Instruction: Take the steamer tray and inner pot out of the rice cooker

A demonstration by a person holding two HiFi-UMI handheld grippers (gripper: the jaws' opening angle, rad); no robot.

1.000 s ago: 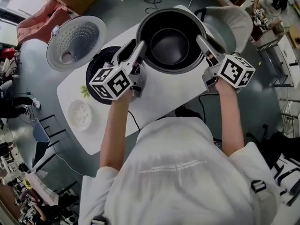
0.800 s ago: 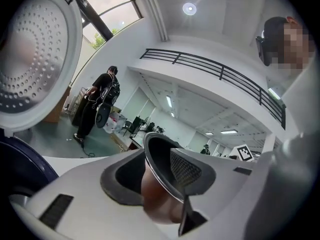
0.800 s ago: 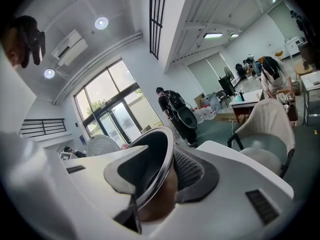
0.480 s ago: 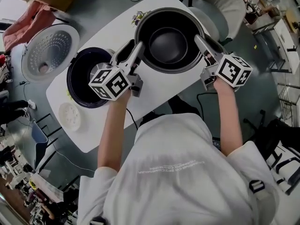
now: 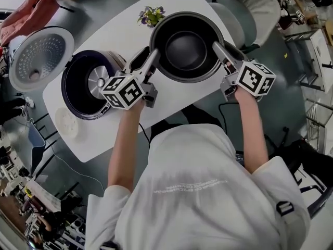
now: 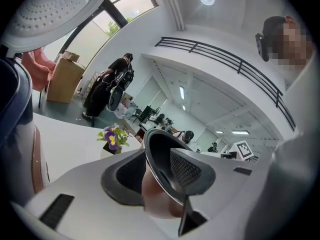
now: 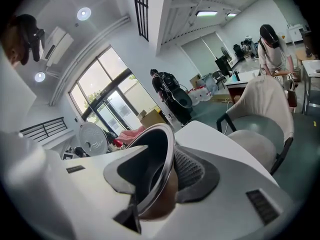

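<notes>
Change versus a second earlier: the inner pot had moved further from the rice cooker. It now sat over the right part of the table, clear of the cooker's opening. The cooker, which the pot had partly covered before, was fully exposed. Flowers had come into view at the table's far edge. The grip on the pot looked unchanged on both sides.

Pot: round, deep, dark non-stick inside, thin bright metal rim, coppery-brown outside in the gripper views. Cooker: round dark-blue body with a metal plate at the bottom. Its pale lid, hinged open, was dotted with holes. The steamer tray, a white flat disc, lay on the table's left end, just beside the cooker. The table was a white, smooth oval.

The left hand-held gripper was closed on the pot's left rim, with a mesh-textured pad on one face of the wall and the other jaw on the opposite face. The right hand-held gripper was clamped the same way on the right rim. Couldn't tell whether the pot's base touched the table.
</notes>
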